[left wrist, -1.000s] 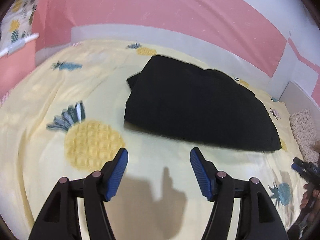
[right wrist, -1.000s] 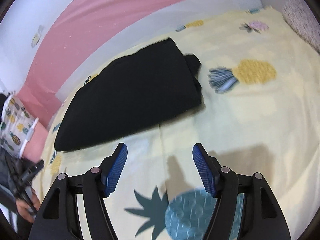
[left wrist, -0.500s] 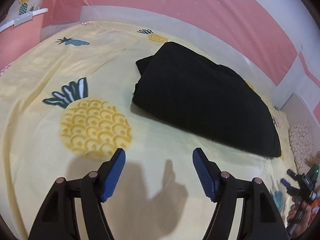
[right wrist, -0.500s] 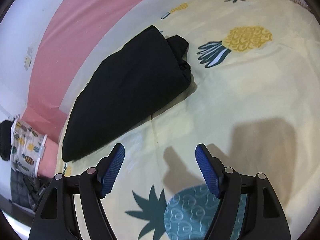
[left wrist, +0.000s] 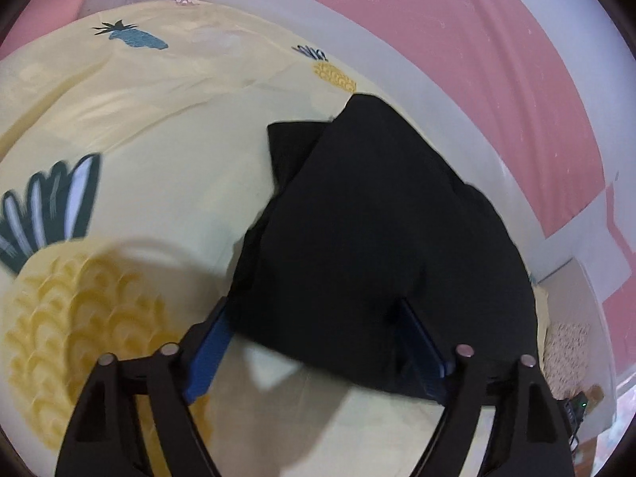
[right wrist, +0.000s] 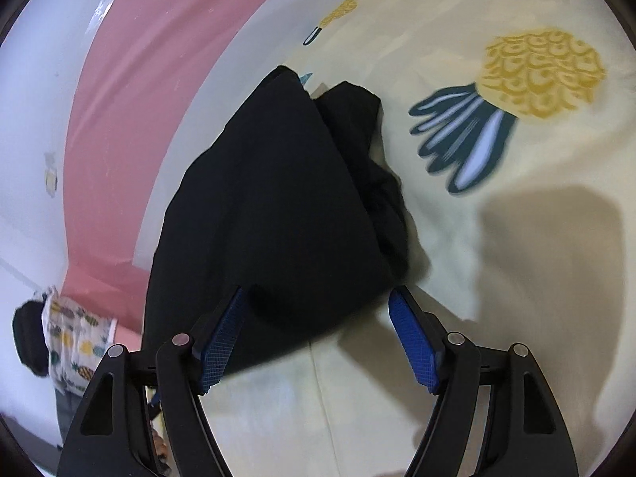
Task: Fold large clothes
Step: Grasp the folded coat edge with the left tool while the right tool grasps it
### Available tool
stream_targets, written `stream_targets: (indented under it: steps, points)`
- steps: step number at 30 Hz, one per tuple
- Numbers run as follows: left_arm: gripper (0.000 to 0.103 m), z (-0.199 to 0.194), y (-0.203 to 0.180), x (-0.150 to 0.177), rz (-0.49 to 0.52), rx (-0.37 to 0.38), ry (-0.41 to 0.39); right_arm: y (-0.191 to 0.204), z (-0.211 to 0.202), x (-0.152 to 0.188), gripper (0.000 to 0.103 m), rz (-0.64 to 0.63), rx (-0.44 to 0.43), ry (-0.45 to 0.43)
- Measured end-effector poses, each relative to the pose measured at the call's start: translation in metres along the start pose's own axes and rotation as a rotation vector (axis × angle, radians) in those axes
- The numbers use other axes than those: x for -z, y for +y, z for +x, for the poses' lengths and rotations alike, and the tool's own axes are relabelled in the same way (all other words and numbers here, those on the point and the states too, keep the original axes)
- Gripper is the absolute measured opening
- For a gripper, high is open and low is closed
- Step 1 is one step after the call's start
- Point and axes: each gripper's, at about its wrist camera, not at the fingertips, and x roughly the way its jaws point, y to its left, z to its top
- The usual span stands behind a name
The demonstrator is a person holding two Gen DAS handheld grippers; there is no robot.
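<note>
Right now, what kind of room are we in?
Probably a bedroom. A yellow bedsheet printed with pineapples covers a wide soft surface, a folded black garment lies on it, and a matching pineapple pillow leans by the pink and white wall.

A black garment, already folded into a thick, roughly triangular bundle with a loose layer poking out at its upper edge, lies flat across the centre of both views, its near edge low in frame.

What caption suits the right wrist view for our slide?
Open right gripper straddles the near corner of a folded black garment on a pineapple-print sheet.
</note>
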Motion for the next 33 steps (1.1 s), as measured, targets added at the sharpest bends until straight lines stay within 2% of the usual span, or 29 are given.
stream_targets:
  steps: [7, 9, 10, 13, 15, 17, 20, 25, 33]
  points:
    - [0.088, 0.024, -0.009, -0.019, 0.022, -0.035, -0.04, 0.001, 0.024, -0.018, 0.08, 0.029, -0.006, -0.025]
    - [0.085, 0.03, -0.011, -0.022, 0.019, -0.052, -0.045, 0.002, 0.027, -0.02, 0.079, 0.029, 0.006, -0.03]
    - [0.084, 0.033, -0.014, -0.023, 0.029, -0.069, -0.049, 0.004, 0.028, -0.021, 0.073, 0.03, 0.015, -0.035]
    - [0.07, 0.033, -0.025, -0.027, 0.078, -0.115, -0.052, 0.009, 0.027, -0.022, 0.057, 0.031, 0.037, -0.039]
    - [0.046, 0.027, -0.033, -0.03, 0.117, -0.134, -0.048, 0.014, 0.022, -0.021, 0.047, 0.021, 0.046, -0.041]
    - [0.038, 0.015, -0.038, -0.034, 0.138, -0.126, -0.039, 0.02, 0.012, -0.02, 0.04, 0.011, 0.044, -0.035]
    - [0.034, -0.003, -0.043, -0.035, 0.165, -0.121, -0.031, 0.024, -0.004, -0.015, 0.038, -0.014, 0.025, -0.028]
    - [0.033, -0.053, -0.039, -0.006, 0.175, -0.085, -0.015, 0.019, -0.053, 0.018, 0.038, -0.03, 0.006, -0.005]
    - [0.034, -0.16, -0.015, 0.088, 0.188, -0.016, 0.022, -0.005, -0.153, 0.1, 0.038, -0.025, 0.005, 0.034]
